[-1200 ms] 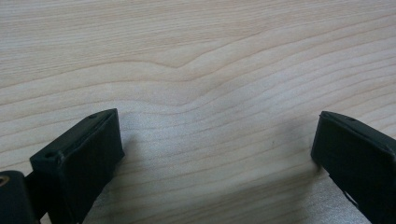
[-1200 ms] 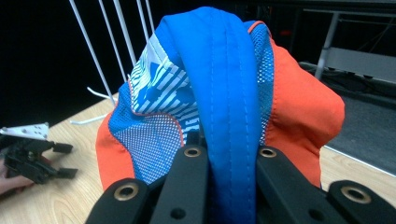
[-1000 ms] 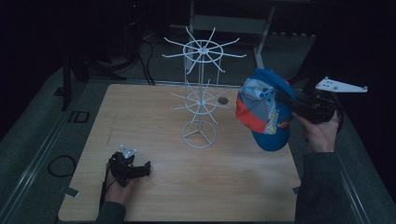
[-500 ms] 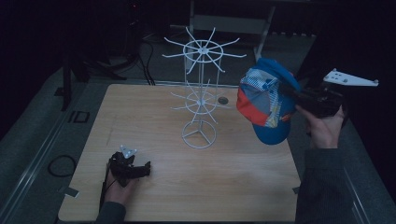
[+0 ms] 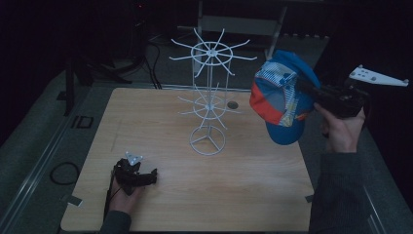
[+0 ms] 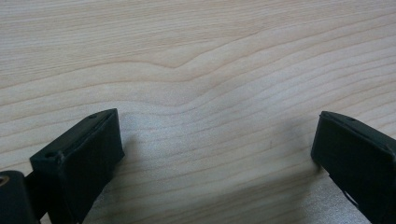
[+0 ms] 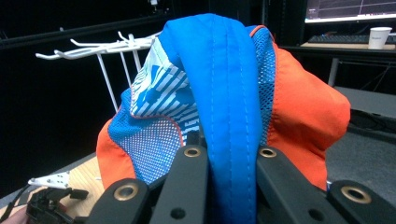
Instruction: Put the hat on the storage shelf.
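A blue, orange and striped cap (image 5: 281, 100) hangs in the air at the right of the table, level with the upper tier of the white wire rack (image 5: 209, 92). My right gripper (image 5: 311, 92) is shut on the cap's blue brim (image 7: 226, 116), its black jaws pressing it from both sides. The rack's top arms (image 7: 98, 46) show just behind the cap in the right gripper view. My left gripper (image 5: 148, 176) rests on the wooden table (image 5: 160, 122) at the front left, its jaws (image 6: 215, 154) standing wide apart over bare wood.
A small dark round spot (image 5: 233, 105) lies on the table behind the rack. The rack's ring base (image 5: 207, 141) stands mid-table. Dark floor and cables surround the table; a desk with a paper cup (image 7: 379, 36) and keyboard lies far off.
The right hand has lifted the cap a little higher, toward the rack's top tier. The left gripper has stayed where it was.
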`<state>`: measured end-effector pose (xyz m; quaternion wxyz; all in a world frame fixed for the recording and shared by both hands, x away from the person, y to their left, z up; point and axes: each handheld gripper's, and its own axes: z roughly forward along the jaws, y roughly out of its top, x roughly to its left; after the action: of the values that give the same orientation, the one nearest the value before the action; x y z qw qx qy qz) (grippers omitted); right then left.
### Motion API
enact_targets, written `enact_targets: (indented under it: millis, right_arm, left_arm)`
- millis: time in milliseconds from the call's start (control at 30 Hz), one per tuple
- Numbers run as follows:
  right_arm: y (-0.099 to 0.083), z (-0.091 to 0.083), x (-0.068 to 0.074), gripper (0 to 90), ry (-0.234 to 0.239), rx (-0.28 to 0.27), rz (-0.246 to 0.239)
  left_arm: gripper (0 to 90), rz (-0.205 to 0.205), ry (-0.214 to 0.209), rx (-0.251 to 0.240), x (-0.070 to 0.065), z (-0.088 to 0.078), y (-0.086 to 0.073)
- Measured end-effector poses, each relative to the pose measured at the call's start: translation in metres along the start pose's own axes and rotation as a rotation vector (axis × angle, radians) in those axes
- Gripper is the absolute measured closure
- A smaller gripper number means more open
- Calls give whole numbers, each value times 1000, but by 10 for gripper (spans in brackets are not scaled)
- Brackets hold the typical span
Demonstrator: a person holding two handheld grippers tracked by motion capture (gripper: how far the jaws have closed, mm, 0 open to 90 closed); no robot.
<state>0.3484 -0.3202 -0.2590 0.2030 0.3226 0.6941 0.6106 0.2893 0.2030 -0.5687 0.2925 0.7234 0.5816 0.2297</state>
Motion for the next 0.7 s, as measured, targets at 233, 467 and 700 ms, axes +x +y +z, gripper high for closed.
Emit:
enact_targets:
  millis: [233,467,700]
  right_arm:
    - [4,-1,1,885,1,-8,-9]
    - [7,0,3,886,6,-18,-15]
    - [13,-1,5,886,17,-53,-7]
  left_arm:
    - [24,1,0,0,0,0,0]
    - [24,0,-1,0,0,0,0]
    - [25,1,-1,0,0,0,0]
